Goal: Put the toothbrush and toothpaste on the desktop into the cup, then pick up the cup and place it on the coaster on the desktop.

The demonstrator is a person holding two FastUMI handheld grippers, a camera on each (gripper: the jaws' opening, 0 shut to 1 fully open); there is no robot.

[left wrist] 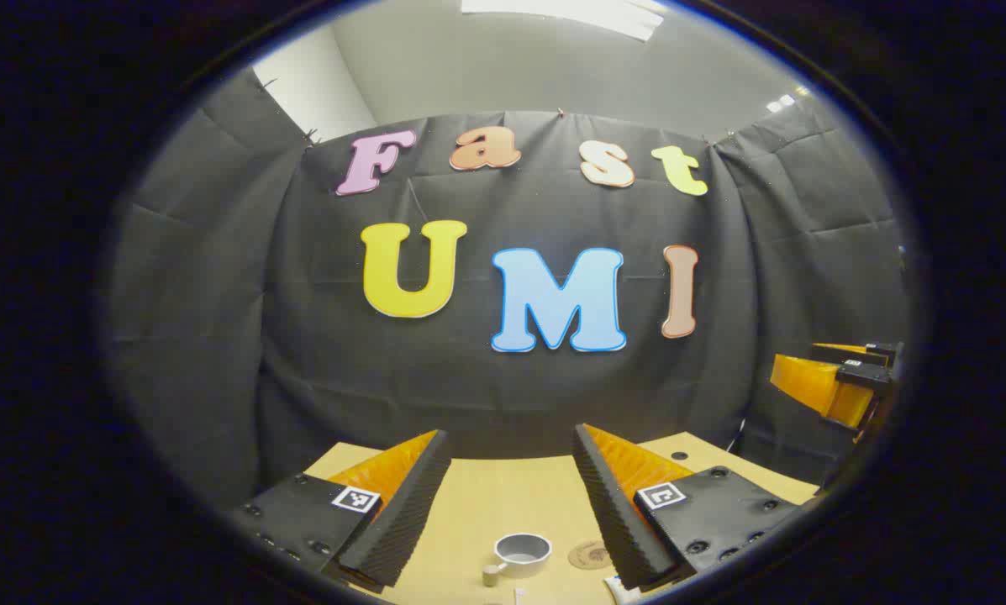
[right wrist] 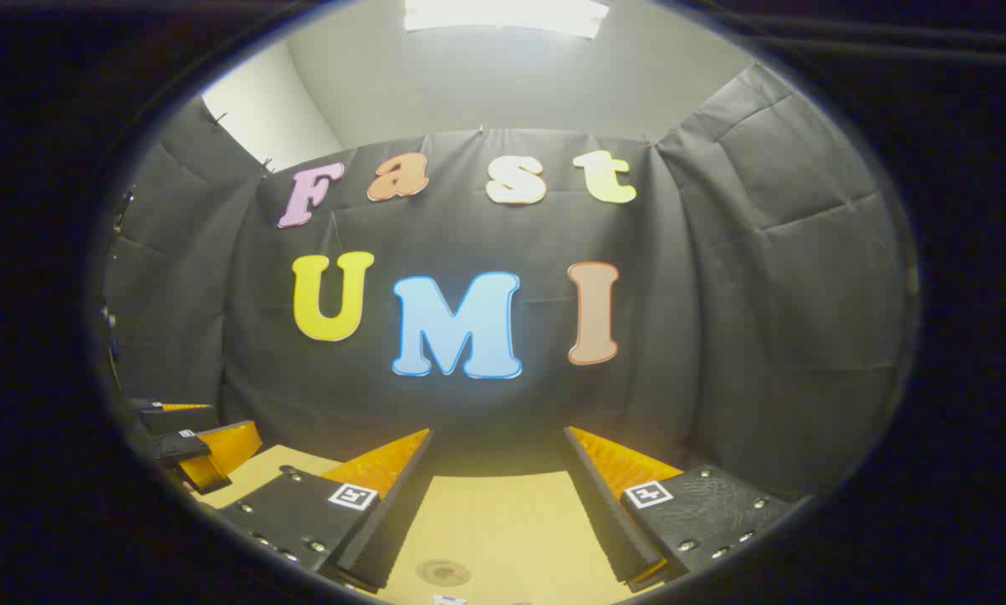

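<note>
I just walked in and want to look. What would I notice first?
Probably the left gripper, spread wide open above the pale wooden desktop. Between its fingers sits a grey cup, with a round coaster beside it. The right gripper is open too, above the coaster.

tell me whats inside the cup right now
The cup looks empty in the left gripper view: only its pale inner wall and bottom show. The near part of its inside is hidden behind the rim.

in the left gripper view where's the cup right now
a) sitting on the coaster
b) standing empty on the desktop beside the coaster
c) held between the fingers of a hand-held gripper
b: the cup stands open and empty on the desktop, with the coaster lying apart beside it, and the left hand-held gripper is open above, holding nothing.
</note>
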